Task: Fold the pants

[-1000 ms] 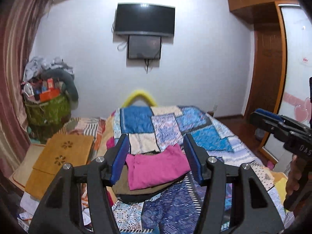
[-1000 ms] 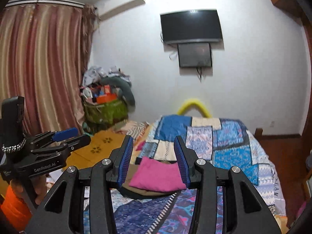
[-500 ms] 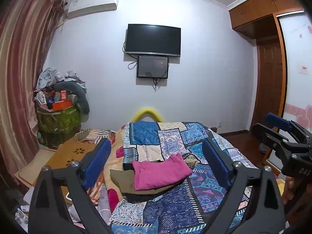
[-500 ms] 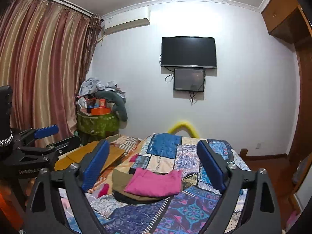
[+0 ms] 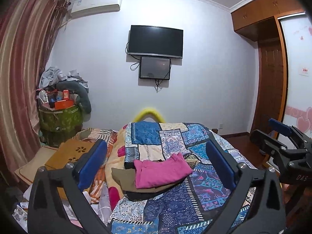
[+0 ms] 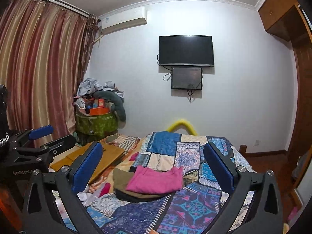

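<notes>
Folded pink pants (image 5: pixel 161 172) lie on top of a small stack with an olive garment (image 5: pixel 124 177) and a dark one beneath, on the patchwork bedspread (image 5: pixel 175 142). The stack also shows in the right wrist view (image 6: pixel 155 180). My left gripper (image 5: pixel 156 165) is open and empty, held back from the stack above the bed. My right gripper (image 6: pixel 153 167) is open and empty too, also back from the stack. The right gripper shows at the right edge of the left wrist view (image 5: pixel 282 146); the left gripper shows at the left of the right wrist view (image 6: pixel 37 146).
A green basket (image 5: pixel 58 120) heaped with clothes and boxes stands by the striped curtain (image 6: pixel 39 68). Wooden boards (image 5: pixel 68 156) lie left of the bed. A television (image 5: pixel 156 41) hangs on the far wall. A wardrobe (image 5: pixel 273 78) and door are on the right.
Both grippers have opened wide and drawn back and up from the folded stack. The pink pants stay on top of the stack.
</notes>
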Tool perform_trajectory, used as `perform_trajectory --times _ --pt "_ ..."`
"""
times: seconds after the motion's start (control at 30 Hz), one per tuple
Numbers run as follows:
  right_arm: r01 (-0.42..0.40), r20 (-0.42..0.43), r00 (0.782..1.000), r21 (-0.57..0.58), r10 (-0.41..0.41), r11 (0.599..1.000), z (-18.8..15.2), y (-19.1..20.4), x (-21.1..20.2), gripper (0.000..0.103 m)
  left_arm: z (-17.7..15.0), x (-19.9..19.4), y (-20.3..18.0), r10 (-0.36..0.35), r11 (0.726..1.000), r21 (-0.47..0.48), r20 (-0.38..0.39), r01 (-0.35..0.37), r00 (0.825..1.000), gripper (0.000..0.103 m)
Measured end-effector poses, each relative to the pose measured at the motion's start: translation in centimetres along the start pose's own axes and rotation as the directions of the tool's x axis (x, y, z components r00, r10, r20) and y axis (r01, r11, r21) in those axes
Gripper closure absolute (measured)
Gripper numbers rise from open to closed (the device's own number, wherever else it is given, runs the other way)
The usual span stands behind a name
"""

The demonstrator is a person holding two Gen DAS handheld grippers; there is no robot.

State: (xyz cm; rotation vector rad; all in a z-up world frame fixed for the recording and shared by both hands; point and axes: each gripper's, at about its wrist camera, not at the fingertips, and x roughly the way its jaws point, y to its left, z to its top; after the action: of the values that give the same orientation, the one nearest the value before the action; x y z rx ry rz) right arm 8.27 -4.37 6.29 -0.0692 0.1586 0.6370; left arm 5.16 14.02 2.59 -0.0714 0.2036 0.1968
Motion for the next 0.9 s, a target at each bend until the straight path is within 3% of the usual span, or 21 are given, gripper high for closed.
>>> perform_trajectory --times 0.9 --pt "0.014 -0.004 1.0 0.023 -0.014 1.0 -0.3 -0.8 -1.0 0.0 -0.6 0.0 -1.5 -0.008 0.999 0.033 0.012 0.007 1.0 0.0"
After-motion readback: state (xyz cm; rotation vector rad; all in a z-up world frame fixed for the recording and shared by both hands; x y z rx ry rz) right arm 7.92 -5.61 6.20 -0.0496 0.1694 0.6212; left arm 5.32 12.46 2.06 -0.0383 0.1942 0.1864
